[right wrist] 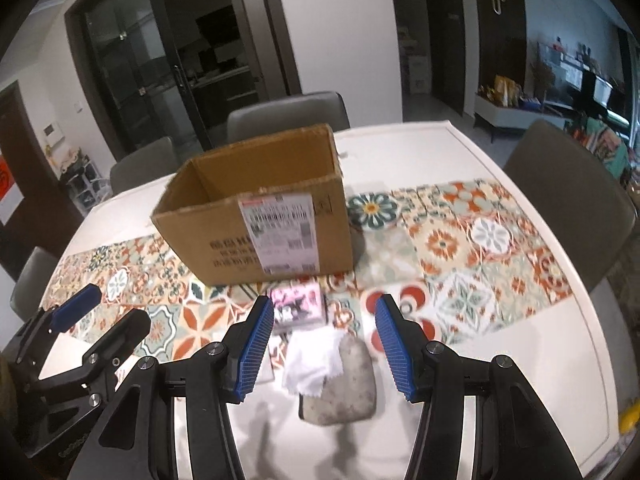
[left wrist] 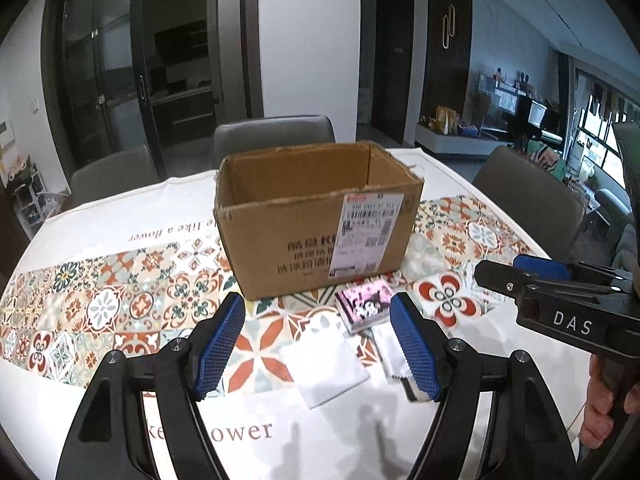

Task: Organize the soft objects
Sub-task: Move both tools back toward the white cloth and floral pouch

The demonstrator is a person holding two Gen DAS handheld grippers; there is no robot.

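An open brown cardboard box (left wrist: 316, 216) stands on the patterned tablecloth; it also shows in the right wrist view (right wrist: 260, 216). In front of it lie a pink tissue pack (left wrist: 365, 304) (right wrist: 298, 306), a white folded cloth (left wrist: 326, 360), a white crumpled cloth (right wrist: 314, 358) and a grey pad (right wrist: 348, 384). My left gripper (left wrist: 318, 344) is open above the white folded cloth. My right gripper (right wrist: 322, 346) is open above the crumpled cloth and grey pad. Each gripper shows from the side in the other view, the right gripper (left wrist: 516, 272) and the left gripper (right wrist: 104, 312).
The round table has a white rim (right wrist: 520, 168). Grey chairs stand around it at the far side (left wrist: 274, 132), left (left wrist: 114, 174) and right (right wrist: 568, 196). A yellow object (right wrist: 628, 416) sits at the right table edge.
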